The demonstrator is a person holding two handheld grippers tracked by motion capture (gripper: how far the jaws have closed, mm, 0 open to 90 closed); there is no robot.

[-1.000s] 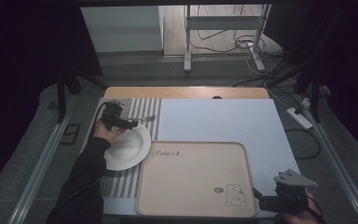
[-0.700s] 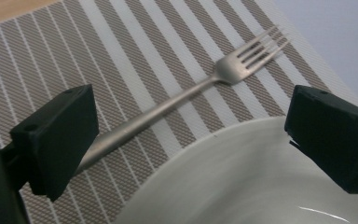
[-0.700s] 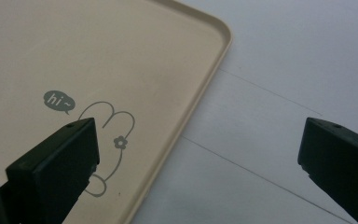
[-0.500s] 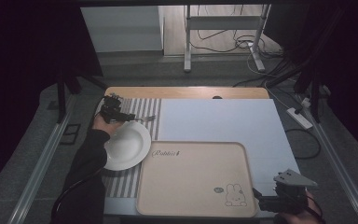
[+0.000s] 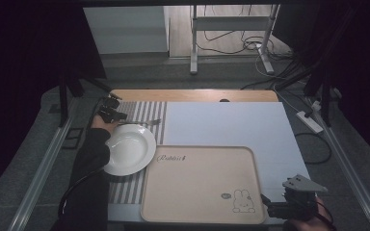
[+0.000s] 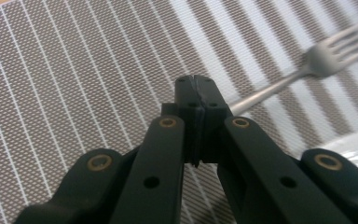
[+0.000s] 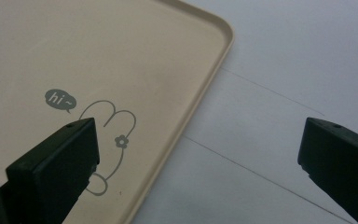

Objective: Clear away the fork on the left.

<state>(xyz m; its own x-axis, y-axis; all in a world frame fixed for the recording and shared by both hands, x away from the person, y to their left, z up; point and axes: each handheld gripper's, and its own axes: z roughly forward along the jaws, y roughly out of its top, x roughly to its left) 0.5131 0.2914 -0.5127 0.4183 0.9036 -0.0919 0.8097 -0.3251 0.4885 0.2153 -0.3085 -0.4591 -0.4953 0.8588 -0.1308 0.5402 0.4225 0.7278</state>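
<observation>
Moved: left gripper [image 5: 117, 115] went from plate [image 5: 127, 149] toward table's [image 5: 221, 122] far-left corner, jaws just closing | table: striped placemat [image 5: 144, 111] | tray [image 5: 200, 185]: right gripper [image 5: 270, 204] beside corner, jaws released | fork [image 6: 307, 70]: on placemat behind plate, handle end clenched in left jaws, tines pointing right, axis across table

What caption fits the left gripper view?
Left gripper shut on fork handle over striped placemat.
</observation>
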